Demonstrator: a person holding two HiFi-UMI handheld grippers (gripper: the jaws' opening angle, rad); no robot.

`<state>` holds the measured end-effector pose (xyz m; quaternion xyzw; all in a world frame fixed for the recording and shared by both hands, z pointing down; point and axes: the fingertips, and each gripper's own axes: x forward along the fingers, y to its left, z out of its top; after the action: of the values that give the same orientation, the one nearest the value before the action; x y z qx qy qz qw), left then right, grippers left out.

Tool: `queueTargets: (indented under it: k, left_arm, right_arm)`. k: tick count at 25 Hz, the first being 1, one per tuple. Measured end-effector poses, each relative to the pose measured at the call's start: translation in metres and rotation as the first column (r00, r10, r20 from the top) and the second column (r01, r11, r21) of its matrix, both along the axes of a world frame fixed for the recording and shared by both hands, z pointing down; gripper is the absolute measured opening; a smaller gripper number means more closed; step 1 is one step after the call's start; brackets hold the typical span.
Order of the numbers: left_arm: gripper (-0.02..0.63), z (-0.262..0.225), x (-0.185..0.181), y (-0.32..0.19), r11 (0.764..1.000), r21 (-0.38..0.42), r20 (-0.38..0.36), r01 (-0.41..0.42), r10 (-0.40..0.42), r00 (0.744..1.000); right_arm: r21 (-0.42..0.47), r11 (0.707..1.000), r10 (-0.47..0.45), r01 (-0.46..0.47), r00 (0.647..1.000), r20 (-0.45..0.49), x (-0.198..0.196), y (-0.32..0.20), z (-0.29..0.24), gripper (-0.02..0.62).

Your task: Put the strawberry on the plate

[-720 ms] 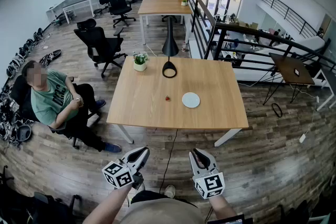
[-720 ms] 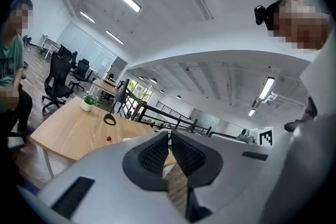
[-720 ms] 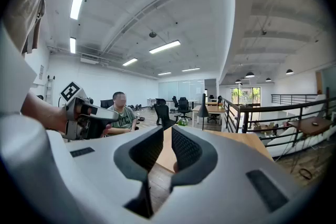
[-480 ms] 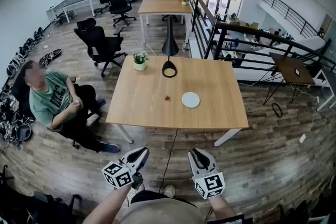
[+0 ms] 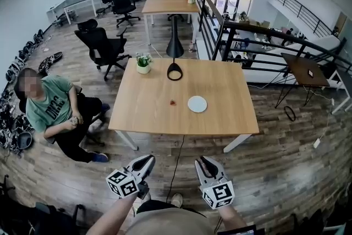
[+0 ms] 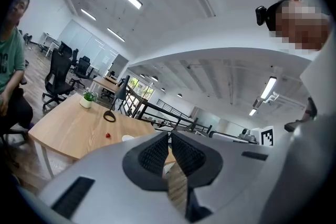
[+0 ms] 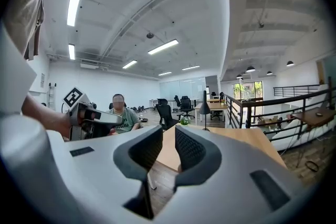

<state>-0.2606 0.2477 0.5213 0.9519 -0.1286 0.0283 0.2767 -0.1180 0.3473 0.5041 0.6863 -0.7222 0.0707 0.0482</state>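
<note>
My head view has drifted a little. The tabletop (image 5: 144,110), with the strawberry (image 5: 172,102) and the plate (image 5: 197,103) on it, now sits slightly more to the left in the picture. The seated person (image 5: 48,110) has changed more: lower and further left in the view, hands brought down toward the lap, and the blue shoe (image 5: 99,157) drawn in closer to the chair.

The left gripper (image 6: 169,136) held its jaws together at the tips, nothing between them; beyond, the strawberry (image 6: 108,135) lay on the wooden table (image 6: 68,128), near the plate (image 6: 127,138) but apart.
</note>
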Motion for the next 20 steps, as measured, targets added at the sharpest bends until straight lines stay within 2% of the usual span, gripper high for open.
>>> queueTargets:
  k: [20]
  left_arm:
    - [0.004,0.008,0.032,-0.001,1.000,-0.009,0.017,0.016,-0.016,1.000]
  right_arm:
    - [0.008,1.000,0.007,-0.007,1.000,0.010,0.040,-0.004,0.009,0.058]
